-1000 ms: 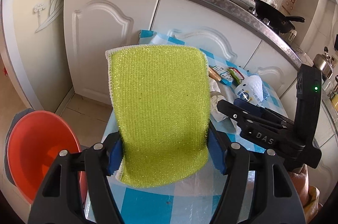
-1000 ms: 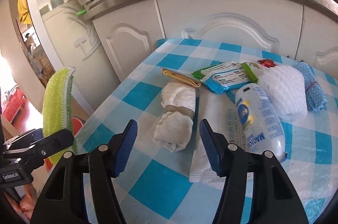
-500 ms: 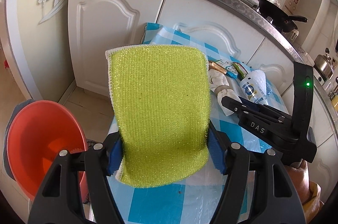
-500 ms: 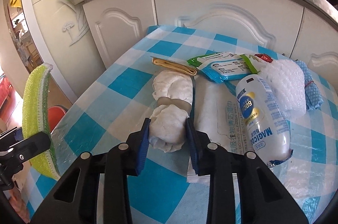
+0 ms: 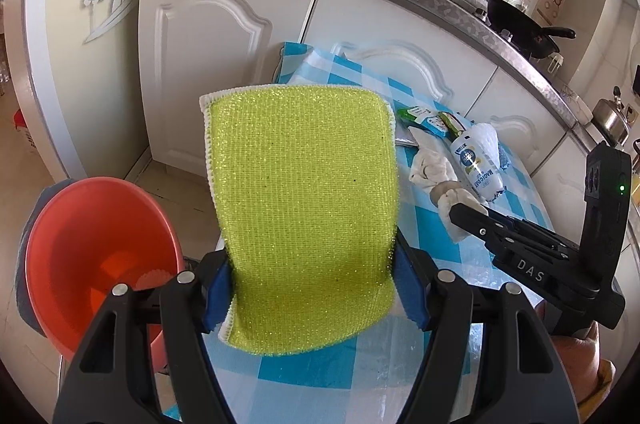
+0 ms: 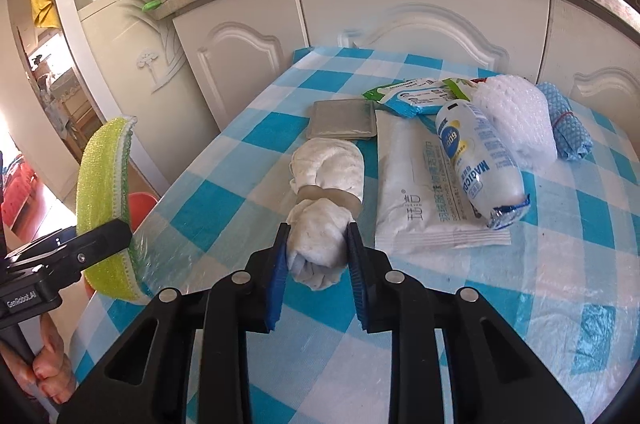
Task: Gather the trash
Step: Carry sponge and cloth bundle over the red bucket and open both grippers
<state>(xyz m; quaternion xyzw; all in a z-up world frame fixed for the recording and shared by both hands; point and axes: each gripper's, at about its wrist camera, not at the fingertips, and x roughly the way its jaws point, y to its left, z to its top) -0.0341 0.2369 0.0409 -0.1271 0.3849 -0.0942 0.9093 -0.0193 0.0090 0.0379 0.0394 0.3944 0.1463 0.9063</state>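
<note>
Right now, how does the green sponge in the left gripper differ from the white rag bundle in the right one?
The green sponge is flat, bright and rectangular; the white rag bundle is rolled, dull and cinched by a band. The sponge stands upright in the air beside the table edge, over the red basin; the bundle lies on the checkered table. Both are clamped between blue pads, by the left gripper and right gripper.

Your left tool [image 5: 312, 288] grips the green scouring pad [image 5: 304, 216] upright between its blue pads, off the desk's left edge. Your right tool [image 6: 318, 260] is clamped on the near end of the white cloth bundle [image 6: 324, 200].
</note>
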